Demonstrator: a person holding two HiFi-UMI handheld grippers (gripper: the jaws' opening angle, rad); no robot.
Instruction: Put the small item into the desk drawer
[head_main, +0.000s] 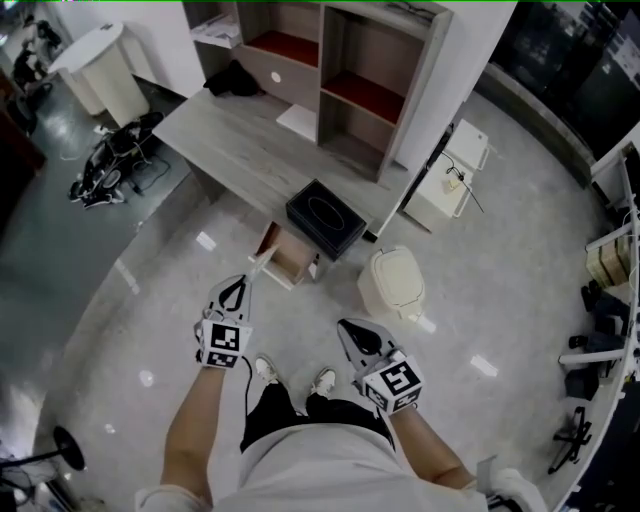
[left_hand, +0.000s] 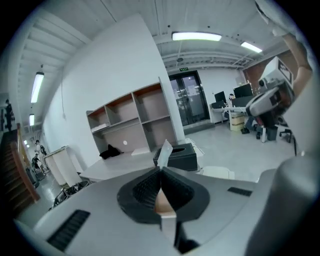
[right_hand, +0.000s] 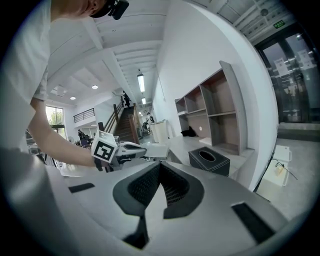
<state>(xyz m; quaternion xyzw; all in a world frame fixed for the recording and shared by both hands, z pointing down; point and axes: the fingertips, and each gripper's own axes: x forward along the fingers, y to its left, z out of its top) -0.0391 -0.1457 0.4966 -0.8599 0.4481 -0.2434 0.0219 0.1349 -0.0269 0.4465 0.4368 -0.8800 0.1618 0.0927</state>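
My left gripper (head_main: 243, 283) is shut on a small flat white item (head_main: 258, 262), held out over the floor just short of the open wooden drawer (head_main: 287, 272). In the left gripper view the item (left_hand: 165, 151) sticks up from the closed jaws of the left gripper (left_hand: 161, 169). The drawer hangs under the front edge of the grey desk (head_main: 240, 140). My right gripper (head_main: 347, 326) is shut with nothing in it, lower and to the right. The right gripper view looks along its closed jaws (right_hand: 160, 164) at the left gripper (right_hand: 131, 150).
A black tissue box (head_main: 325, 217) sits on the desk corner just above the drawer. A shelf unit (head_main: 340, 80) stands at the desk's back. A cream bin (head_main: 393, 283) is on the floor right of the drawer. The person's feet (head_main: 295, 378) are below the grippers.
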